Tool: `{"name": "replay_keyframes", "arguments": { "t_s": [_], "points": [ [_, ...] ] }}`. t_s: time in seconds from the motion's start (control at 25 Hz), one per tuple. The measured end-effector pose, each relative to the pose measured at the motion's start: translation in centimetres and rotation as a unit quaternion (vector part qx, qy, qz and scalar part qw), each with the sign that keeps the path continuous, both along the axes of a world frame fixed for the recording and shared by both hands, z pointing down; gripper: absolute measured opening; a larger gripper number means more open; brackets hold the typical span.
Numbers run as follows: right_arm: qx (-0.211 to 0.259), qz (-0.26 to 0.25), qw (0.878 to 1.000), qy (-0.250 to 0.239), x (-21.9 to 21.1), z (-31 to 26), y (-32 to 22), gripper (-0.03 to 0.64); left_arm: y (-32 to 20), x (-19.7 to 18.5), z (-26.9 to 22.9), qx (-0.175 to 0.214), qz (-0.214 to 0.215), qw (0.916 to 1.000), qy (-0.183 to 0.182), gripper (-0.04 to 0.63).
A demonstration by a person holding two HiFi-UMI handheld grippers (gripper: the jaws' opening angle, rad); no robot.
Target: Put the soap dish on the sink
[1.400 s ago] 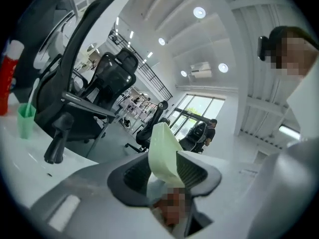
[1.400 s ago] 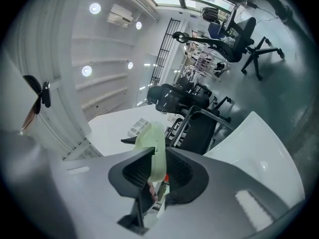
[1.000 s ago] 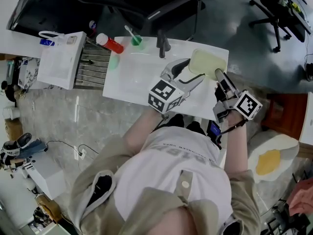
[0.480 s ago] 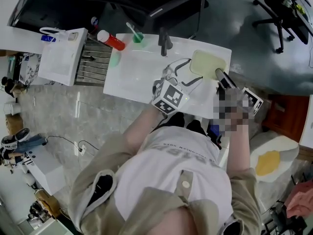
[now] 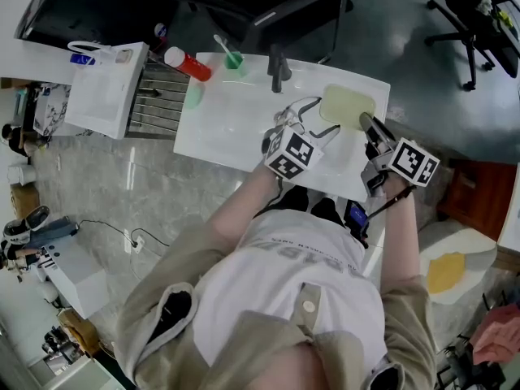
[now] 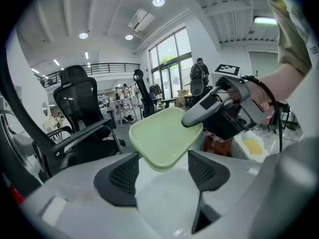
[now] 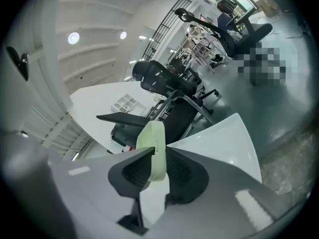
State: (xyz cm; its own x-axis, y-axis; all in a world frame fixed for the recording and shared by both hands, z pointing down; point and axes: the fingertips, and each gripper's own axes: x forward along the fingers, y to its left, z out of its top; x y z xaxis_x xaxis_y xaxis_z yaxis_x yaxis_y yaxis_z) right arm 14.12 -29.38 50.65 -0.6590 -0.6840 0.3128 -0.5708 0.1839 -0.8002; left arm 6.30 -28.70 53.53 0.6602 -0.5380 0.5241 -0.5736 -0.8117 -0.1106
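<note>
The pale green soap dish (image 5: 345, 104) is over the right rear part of the white sink (image 5: 227, 128). My right gripper (image 5: 366, 123) is shut on its near right edge. In the right gripper view the dish's rim (image 7: 153, 148) stands on edge, pinched between the two pads. My left gripper (image 5: 317, 116) is at the dish's left side with its jaws spread wide. In the left gripper view the dish (image 6: 164, 138) sits tilted above and between the open pads (image 6: 119, 178), which do not press on it. The right gripper (image 6: 219, 111) shows there clamped on the dish's far edge.
A dark faucet (image 5: 279, 67) stands at the sink's back rim, with a green cup holding a toothbrush (image 5: 233, 59) and a red bottle (image 5: 187, 63) to its left. A wire rack (image 5: 158, 100) and a white bag (image 5: 106, 88) lie left of the sink. A black office chair (image 5: 276, 6) stands behind it.
Both grippers and the dish have sunk lower toward the sink. The left gripper has rolled, and its jaws now stand apart around the dish. The right gripper keeps its grip.
</note>
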Motion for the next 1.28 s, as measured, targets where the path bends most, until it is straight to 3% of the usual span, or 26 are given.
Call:
{"name": "replay_keyframes", "arguments": {
  "t_s": [1.28],
  "points": [
    [-0.094,0.019,0.995,0.020,1.9,10.8,-4.1,0.067,-3.9,1.4,11.2,-0.111,0.010,0.9910,-0.074,0.324]
  ]
}}
